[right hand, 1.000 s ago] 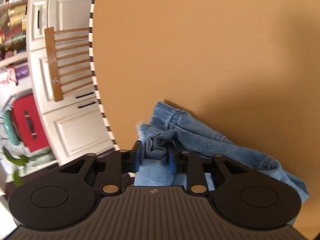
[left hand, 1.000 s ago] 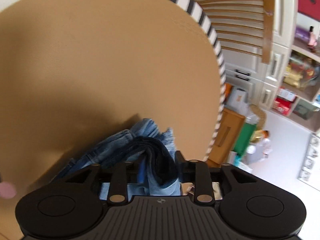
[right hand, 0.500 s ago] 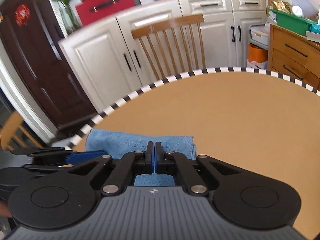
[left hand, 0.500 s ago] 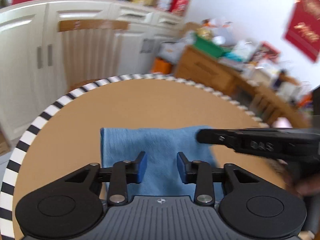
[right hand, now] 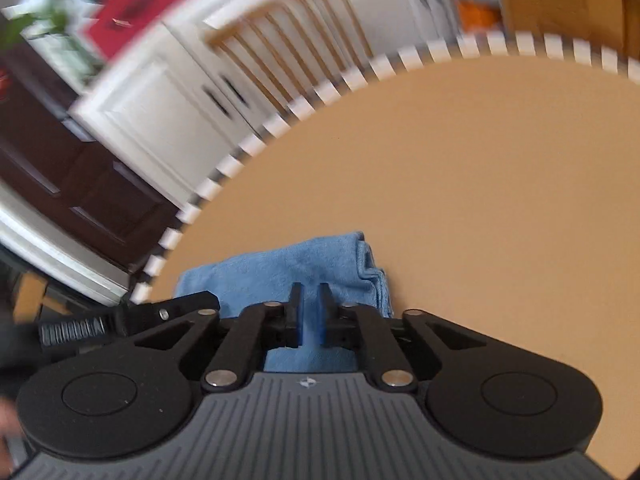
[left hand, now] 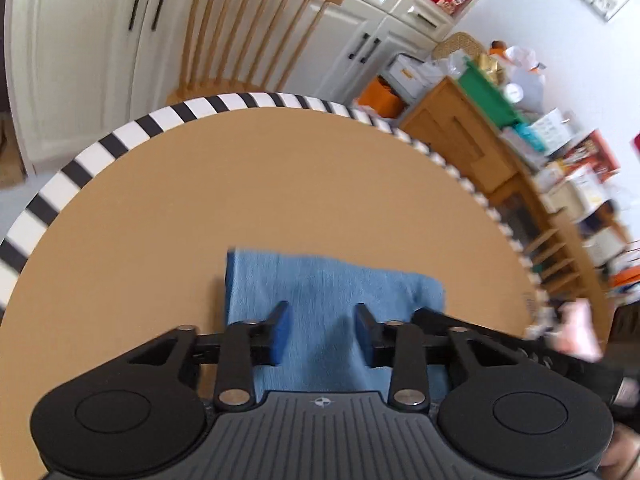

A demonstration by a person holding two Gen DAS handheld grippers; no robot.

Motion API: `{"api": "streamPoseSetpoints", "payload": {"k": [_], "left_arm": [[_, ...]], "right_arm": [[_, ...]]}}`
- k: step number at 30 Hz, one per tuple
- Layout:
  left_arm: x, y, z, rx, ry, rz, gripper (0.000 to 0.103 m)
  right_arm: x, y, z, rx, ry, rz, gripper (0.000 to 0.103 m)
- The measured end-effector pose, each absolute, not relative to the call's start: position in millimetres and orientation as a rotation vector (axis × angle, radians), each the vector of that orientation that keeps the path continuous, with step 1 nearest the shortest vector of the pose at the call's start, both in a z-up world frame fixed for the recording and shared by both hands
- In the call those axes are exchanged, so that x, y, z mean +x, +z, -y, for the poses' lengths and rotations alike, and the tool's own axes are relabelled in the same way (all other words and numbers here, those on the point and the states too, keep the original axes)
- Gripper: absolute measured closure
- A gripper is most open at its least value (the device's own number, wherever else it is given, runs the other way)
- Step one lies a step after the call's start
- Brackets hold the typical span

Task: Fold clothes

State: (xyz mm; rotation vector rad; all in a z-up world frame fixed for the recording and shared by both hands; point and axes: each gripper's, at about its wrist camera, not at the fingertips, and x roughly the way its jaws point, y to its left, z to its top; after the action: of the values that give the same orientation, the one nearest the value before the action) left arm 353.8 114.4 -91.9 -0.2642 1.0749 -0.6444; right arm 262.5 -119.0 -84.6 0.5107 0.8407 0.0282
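left gripper (left hand: 322,332) hovering over the blue folded garment (left hand: 332,300), jaws parted with a clear gap. cloth showing between and beneath the pads, but the pads are not pressing on it: released. within the last half second these jaws have been opening a little.

right gripper (right hand: 309,314) sitting low over the same garment (right hand: 288,268), jaws drawn almost together, only a thin slit between them. nothing looks pinched; the blue in the slit reads as cloth lying below. these jaws have just been easing apart from a full clench. right view is smeared with motion blur, so fine contact is hard to judge.

what has changed: a second ago each gripper was clamped on a bunched wad of denim-blue fabric, cameras pointing down at the table top. now both are looking across the round table (left hand: 280,184) toward the wooden chair (left hand: 248,28) and white cabinets (left hand: 80,48), and the garment is lying as a flat, squared packet near the table's near edge, stacked layers showing at its right side in the right view. neither gripper is holding it any more.

reading: the fold looks laid down and let go. judging from the tidy rectangle, this piece is done or close to it; possibly one more smoothing pass or fold remaining.
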Motion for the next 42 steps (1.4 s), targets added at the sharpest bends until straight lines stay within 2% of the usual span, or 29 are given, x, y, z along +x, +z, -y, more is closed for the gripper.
{"api": "streamPoseSetpoints", "payload": {"k": [3,7,10,14,18,20,24,29,39,41,42], "left_arm": [[315.7,-76.3,-136.4,-0.209,-0.753,-1.055,0.060],[277.2,-106.7,-133.7,-0.044,-0.739,-1.058,0.062],[271.6,-127.6,-132.4,-0.063,-0.708,-1.019,0.064],[274.6,-118.2,-132.9,-0.057,-0.659,-1.058,0.064],[265.5,-100.4,-116.3,-0.028,-0.621,-1.057,0.048],[250.3,-97.4,-116.7,-0.019,-0.619,-1.052,0.047],[237.3,-115.3,-112.6,0.017,-0.606,-1.089,0.045],[243.1,-120.7,-116.2,-0.001,-0.591,-1.124,0.045],[252.5,-120.2,-106.6,0.065,-0.613,-1.187,0.037],[253.1,-118.0,-102.5,0.105,-0.630,-1.200,0.036],[254.6,-115.0,-100.8,0.128,-0.642,-1.207,0.036]], "right_arm": [[219.7,-66.9,109.4,0.422,0.064,-0.813,0.092],[196.7,-101.6,94.3,0.354,-0.022,-0.890,0.090],[190.8,-123.3,93.8,0.419,-0.077,-0.856,0.090],[191.1,-111.6,103.6,0.519,-0.123,-0.895,0.091],[170.1,-77.9,87.5,0.434,-0.136,-0.872,0.078],[158.1,-73.1,77.6,0.438,-0.096,-0.864,0.073],[158.3,-94.2,53.7,0.361,-0.078,-0.942,0.074],[158.1,-103.3,51.5,0.368,-0.091,-0.928,0.074],[147.7,-111.6,61.4,0.442,-0.067,-0.864,0.070],[146.8,-111.0,61.3,0.453,-0.079,-0.859,0.066],[146.4,-110.2,60.9,0.466,-0.088,-0.854,0.060]]}}
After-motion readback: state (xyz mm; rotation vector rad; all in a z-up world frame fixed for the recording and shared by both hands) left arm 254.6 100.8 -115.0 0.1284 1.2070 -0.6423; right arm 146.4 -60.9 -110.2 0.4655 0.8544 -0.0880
